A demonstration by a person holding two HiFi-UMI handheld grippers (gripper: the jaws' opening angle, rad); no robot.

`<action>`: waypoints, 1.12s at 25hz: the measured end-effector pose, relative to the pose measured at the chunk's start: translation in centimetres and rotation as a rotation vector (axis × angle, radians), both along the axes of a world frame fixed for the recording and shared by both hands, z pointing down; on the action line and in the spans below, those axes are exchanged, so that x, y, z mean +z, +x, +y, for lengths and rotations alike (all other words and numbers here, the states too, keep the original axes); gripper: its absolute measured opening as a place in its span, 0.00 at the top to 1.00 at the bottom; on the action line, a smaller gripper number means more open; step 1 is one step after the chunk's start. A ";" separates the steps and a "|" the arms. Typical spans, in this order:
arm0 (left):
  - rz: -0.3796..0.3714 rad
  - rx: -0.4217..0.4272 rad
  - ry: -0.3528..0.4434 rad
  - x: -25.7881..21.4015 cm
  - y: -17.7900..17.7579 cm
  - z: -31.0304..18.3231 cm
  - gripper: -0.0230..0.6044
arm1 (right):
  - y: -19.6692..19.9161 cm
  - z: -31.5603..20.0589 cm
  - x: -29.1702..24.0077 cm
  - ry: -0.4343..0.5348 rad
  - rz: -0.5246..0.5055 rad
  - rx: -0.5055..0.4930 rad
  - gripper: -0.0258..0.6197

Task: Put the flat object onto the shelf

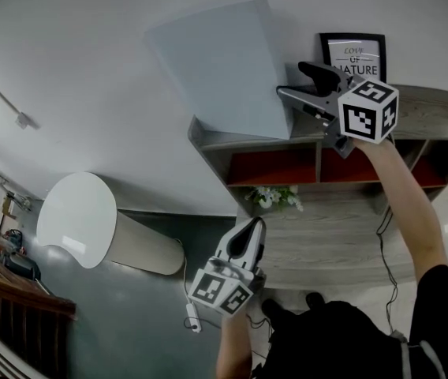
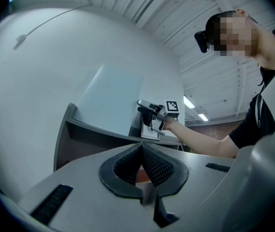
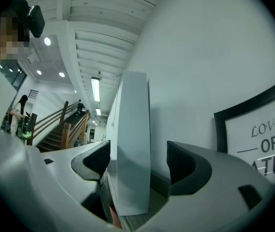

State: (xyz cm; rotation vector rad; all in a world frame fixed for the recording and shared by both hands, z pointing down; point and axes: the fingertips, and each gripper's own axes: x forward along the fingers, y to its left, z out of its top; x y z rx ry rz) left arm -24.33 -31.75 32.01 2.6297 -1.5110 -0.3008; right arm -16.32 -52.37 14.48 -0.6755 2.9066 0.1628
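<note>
One near gripper: our left gripper (image 1: 252, 226) sits low in the centre of the head view, tongs pressed together with nothing between them.
Lower tier: the lower tier (image 1: 342, 235) of the shelf (image 1: 425, 101) carries a small bunch of white flowers (image 1: 274, 198) near its back edge.
Compartments: above that, we see red-backed compartments (image 1: 275, 166) side by side, and nothing shows in them from here.
Right gripper: our right gripper (image 1: 289, 80) is up at the shelf top, upper right of the head view. Its tongs are wide, one on each side of the board's right edge, with a gap at both faces, so nothing is clamped.
Board: the board (image 1: 220, 69) stands on its lower edge on the shelf top, upper centre of the head view, leaning back on the wall (image 1: 90, 69).
Handling: we judge it thin, stiff and light. Its smooth faces would likely slip in a loose pinch, and its foot could slide out from the wall.
Hold: we would take it at the free right edge, pads flat on the two faces, about mid-height.
Frame: a black frame (image 1: 353, 54) with a print stands furthest right on the same top, past the right gripper and apart from the board.
</note>
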 end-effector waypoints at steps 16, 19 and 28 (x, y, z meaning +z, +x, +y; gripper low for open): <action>0.012 -0.036 -0.025 1.4 4.4 -1.6 0.94 | 3.6 6.3 4.3 0.074 0.030 -0.079 0.48; 0.009 -0.048 -0.037 1.9 4.8 -1.5 0.94 | 3.9 7.6 5.3 0.083 0.031 -0.099 0.48; -0.019 -0.058 -0.058 2.5 5.1 -0.3 0.94 | 4.9 11.4 8.9 0.077 -0.008 -0.100 0.48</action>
